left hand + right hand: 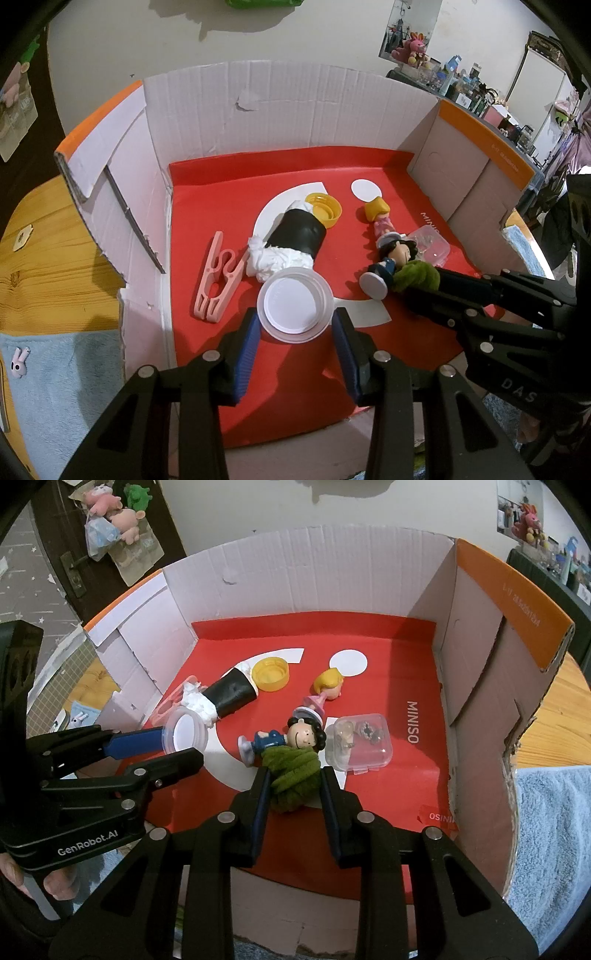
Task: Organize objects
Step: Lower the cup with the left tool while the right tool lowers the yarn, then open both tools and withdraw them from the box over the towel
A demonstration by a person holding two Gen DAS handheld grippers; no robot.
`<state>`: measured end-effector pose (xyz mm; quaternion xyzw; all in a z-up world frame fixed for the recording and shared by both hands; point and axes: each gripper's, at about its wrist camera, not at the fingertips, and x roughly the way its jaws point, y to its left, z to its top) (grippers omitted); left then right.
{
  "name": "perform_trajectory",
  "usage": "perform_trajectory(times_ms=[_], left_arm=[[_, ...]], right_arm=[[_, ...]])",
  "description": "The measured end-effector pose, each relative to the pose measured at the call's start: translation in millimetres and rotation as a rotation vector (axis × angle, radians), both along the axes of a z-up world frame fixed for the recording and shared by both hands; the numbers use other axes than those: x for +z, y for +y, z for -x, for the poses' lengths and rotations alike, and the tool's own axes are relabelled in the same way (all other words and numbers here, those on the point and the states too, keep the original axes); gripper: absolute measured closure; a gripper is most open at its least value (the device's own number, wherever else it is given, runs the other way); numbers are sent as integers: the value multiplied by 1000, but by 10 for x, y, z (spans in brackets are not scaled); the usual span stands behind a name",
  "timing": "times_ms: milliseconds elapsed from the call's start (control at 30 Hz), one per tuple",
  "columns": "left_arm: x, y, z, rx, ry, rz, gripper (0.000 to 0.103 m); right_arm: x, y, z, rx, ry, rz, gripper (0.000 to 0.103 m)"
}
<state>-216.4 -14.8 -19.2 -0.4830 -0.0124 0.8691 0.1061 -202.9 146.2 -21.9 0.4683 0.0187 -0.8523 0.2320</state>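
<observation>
Since both tools are already reaching into the cardboard box (476, 635), it all comes down to what sits between each pair of fingers. Nearest, the right tool (293, 788) has its fingers snug against a green fuzzy bundle (291, 775), which rests against the dark-haired figurine (284, 740) on its near side, so it looks gripped. The left tool (295, 325) straddles a white round lid (294, 304); fingers seem to touch its rim, can't swear it's clamped. Beyond that figurine lie the black-and-white roll (291, 240), yellow cap (325, 208) and blonde figurine (378, 214).
</observation>
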Motion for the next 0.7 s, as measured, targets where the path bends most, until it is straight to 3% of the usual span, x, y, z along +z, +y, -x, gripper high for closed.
perform_trajectory(times_ms=[700], left_arm=[[52,34,-102,-3,21,7,53]], right_arm=[[43,17,-50,0,8,-1,74]])
